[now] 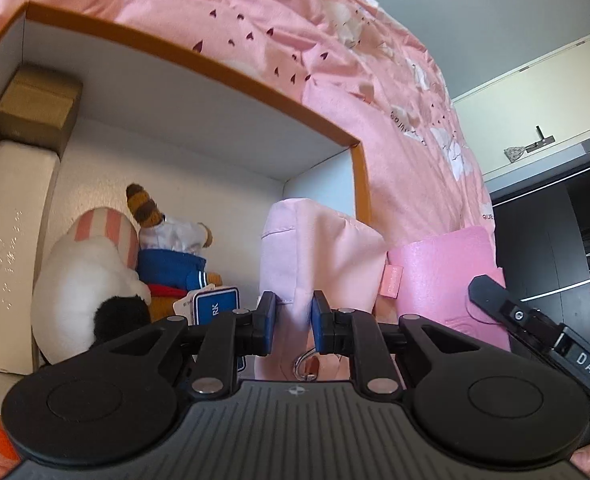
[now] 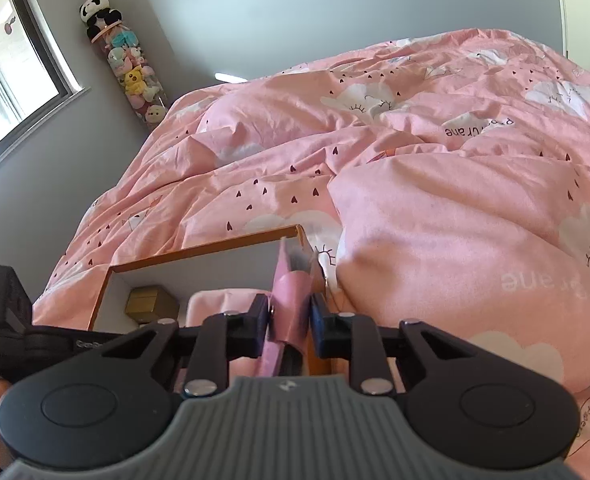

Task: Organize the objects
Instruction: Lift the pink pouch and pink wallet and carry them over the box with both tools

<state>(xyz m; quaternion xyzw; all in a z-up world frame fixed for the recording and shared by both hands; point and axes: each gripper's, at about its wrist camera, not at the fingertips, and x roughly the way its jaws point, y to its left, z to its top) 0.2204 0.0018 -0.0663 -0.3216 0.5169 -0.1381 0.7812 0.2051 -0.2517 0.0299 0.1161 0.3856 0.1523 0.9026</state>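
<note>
Pictured over an orange-rimmed box [image 1: 357, 184] set on a bed [image 2: 435, 208] under a pink quilt: left tool [image 1: 293, 322] pinched on a fold of a pale pink fabric pouch [image 1: 319, 248], hung just inside the box's far-right corner. Right tool [image 2: 291, 322] clamped on a pink wallet [image 2: 289, 292] held upright at the box's right wall (whether inside or outside the rim could not be told). Already stowed: a white plush [image 1: 83, 280], a bear in blue [image 1: 175, 268], a gold carton [image 1: 39, 106] and a long white case [image 1: 15, 240].

Risks judged from here: soft pouch slipping from so thin a pinch and flopping onto the plush; wallet catching on the rim and tipping out onto the quilt; the two tools, close together, knocking one another.

Legible: "RK" on a blue tag [image 1: 217, 306], "DAS" on the right tool's body, "ane" inverted on the quilt. Faint script on the white case unreadable.
</note>
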